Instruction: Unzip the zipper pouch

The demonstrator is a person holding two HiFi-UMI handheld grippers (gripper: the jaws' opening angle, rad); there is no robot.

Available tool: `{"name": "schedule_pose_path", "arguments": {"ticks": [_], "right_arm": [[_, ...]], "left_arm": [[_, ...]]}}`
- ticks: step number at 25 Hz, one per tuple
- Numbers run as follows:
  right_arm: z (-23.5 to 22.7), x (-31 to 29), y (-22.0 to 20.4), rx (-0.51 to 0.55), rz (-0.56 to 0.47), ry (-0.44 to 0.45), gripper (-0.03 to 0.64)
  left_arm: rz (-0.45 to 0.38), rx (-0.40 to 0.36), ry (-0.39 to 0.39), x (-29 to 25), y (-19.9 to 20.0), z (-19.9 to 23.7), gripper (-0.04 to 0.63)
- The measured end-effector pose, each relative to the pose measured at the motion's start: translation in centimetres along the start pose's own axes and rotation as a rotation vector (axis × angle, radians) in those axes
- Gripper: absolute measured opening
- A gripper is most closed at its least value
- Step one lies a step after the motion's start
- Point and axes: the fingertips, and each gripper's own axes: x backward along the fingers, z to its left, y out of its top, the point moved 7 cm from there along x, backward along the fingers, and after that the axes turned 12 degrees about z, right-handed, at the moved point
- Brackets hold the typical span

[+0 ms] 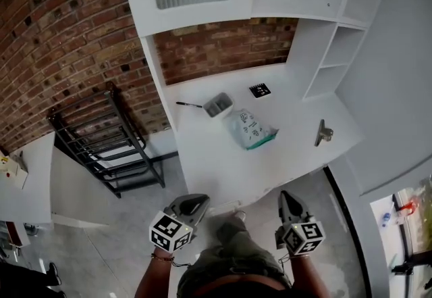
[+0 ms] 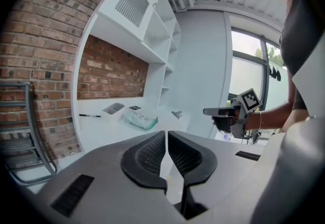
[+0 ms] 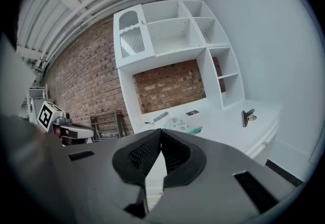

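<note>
The zipper pouch (image 1: 251, 129), white with a teal edge, lies flat on the white desk (image 1: 223, 161), well beyond both grippers. It also shows in the left gripper view as the pouch (image 2: 140, 119) and in the right gripper view as the pouch (image 3: 184, 125). My left gripper (image 1: 198, 201) hangs off the desk's near edge, jaws shut with nothing between them (image 2: 166, 134). My right gripper (image 1: 286, 198) is level with it on the right, also shut and empty (image 3: 161, 131). Both point toward the desk.
On the desk are a small grey tray (image 1: 217, 105), a black pen (image 1: 189, 104), a marker card (image 1: 260, 90) and a binder clip (image 1: 324, 132). White shelves (image 1: 337, 33) rise at the back right. A black metal rack (image 1: 111, 141) stands left of the desk by the brick wall.
</note>
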Motion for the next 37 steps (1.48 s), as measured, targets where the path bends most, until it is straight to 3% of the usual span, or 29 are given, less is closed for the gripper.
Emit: {"name": "schedule_pose_path", "arguments": {"ticks": [8,16,20,25,31,37], "right_arm": [[2.8,4.4,-2.0,-0.021,-0.027,0.048,0.0],[4.3,7.1,-3.3,-0.008,-0.006,0.035,0.0],[4.2,7.8,-3.9,0.038,-0.001,0.018,0.0],[5.0,8.3,-4.1,0.0,0.005,0.044,0.0],[5.4,8.7,-5.0,0.041,0.014,0.051,0.0],[5.0,8.8,-5.6,0.053,0.022,0.062,0.001]], "left_arm": [[0.025,-0.037,0.038,3.5,-2.7,-4.3,0.009],[0.034,-0.046,0.036,5.8,-4.3,-6.8,0.008],[0.041,-0.037,0.039,6.2,-5.0,-7.3,0.008],[0.03,-0.015,0.07,6.9,-5.3,-7.5,0.007],[0.013,0.003,0.085,6.9,-5.6,-7.6,0.007],[0.011,-0.022,0.085,6.5,-5.1,-7.9,0.007]]}}
